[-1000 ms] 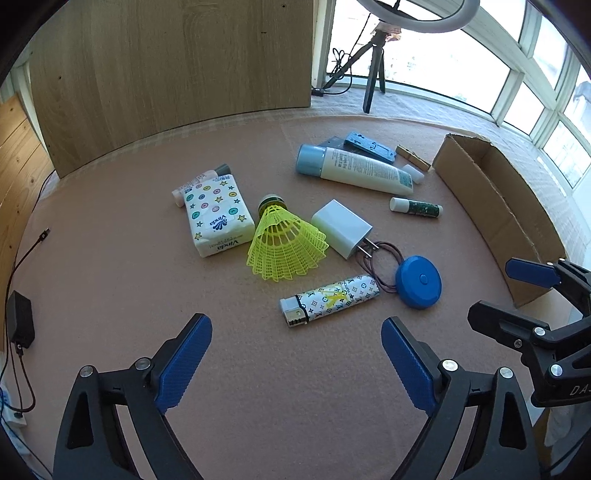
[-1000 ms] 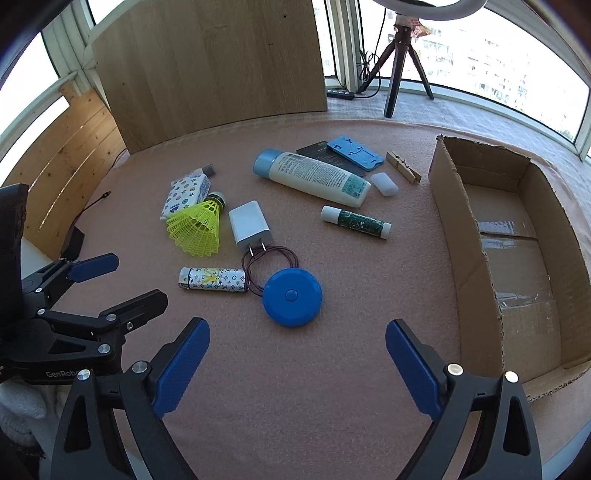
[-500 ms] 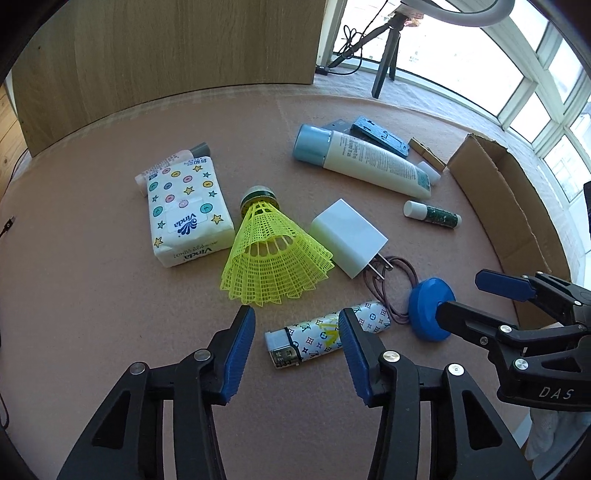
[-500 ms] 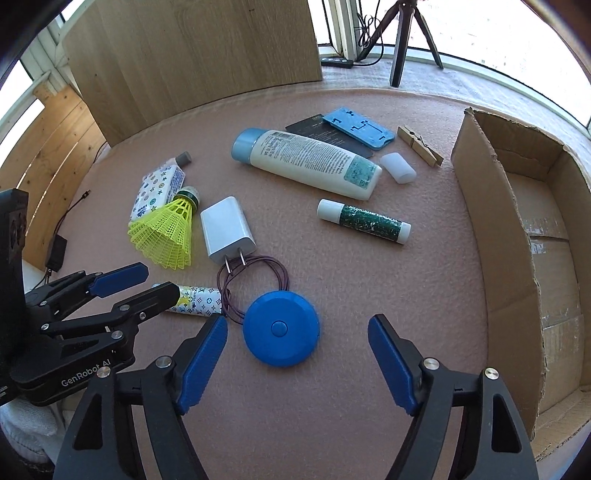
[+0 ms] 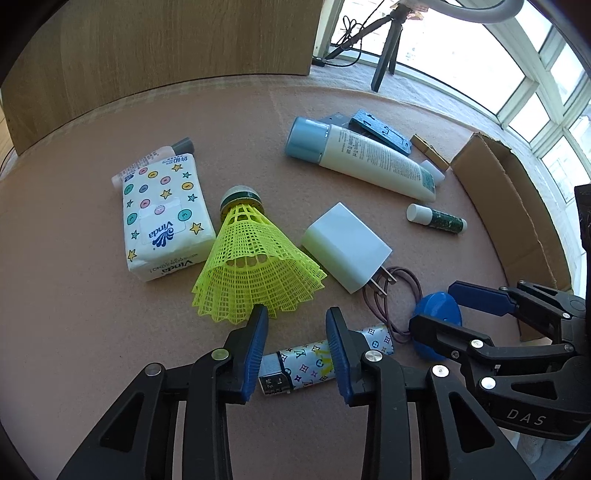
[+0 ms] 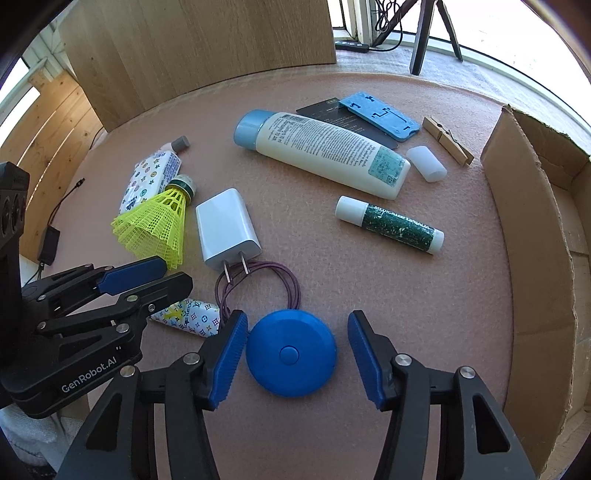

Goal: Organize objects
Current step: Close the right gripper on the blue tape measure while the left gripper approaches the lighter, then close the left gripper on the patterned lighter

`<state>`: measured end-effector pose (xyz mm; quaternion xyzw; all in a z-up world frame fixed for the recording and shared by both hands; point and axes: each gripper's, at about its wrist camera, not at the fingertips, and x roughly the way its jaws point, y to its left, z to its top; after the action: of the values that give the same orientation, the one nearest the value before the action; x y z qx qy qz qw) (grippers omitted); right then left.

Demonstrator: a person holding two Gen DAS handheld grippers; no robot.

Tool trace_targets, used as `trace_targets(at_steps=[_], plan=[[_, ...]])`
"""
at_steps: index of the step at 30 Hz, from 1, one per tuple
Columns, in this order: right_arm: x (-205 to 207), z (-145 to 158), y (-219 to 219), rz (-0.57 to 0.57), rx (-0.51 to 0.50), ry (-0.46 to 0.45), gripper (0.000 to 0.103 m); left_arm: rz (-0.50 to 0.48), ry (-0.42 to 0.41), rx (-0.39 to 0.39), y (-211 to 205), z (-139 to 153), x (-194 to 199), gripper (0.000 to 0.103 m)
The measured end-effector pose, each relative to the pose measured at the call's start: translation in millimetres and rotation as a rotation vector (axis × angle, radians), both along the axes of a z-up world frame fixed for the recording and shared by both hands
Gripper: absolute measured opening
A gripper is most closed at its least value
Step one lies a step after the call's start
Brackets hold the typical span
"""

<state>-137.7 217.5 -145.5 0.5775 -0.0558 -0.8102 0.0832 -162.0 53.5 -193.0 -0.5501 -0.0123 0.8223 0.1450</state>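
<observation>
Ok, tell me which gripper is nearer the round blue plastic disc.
Right. The right gripper is open with the round blue plastic disc between its fingers; the left gripper is beside it, straddling the patterned lighter.

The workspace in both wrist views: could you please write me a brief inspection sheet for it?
Surface: pink felt mat, items scattered.
Job's things: lighter, blue round case, shuttlecock, charger, lotion tube, lip balm, tissue pack; cardboard box at right.
Clutter: clothespin, blue holder.
Grippers: left tool open astride lighter; right tool open astride blue round case.
Cables: purple loop at charger prongs.
Surroundings: wooden panel, tripod, windows.
</observation>
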Motion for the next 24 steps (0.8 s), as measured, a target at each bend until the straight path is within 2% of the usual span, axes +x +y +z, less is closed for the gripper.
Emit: trace_targets(at_steps=[5, 7, 21, 24], plan=[[12, -1, -3, 0.034, 0.028, 0.006, 0.052, -0.024, 0.006, -0.009, 2, -1, 6, 0.032], [17, -2, -3, 0.044, 0.042, 0.011, 0.047, -0.031, 0.015, -0.024, 3, -1, 11, 0.032], [54, -6, 5, 0.063, 0.062, -0.002, 0.047, -0.084, 0.045, -0.070, -2, -1, 50, 0.032], [60, -6, 7, 0.062, 0.058, -0.005, 0.047, -0.023, 0.050, -0.071, -10, 6, 54, 0.033]])
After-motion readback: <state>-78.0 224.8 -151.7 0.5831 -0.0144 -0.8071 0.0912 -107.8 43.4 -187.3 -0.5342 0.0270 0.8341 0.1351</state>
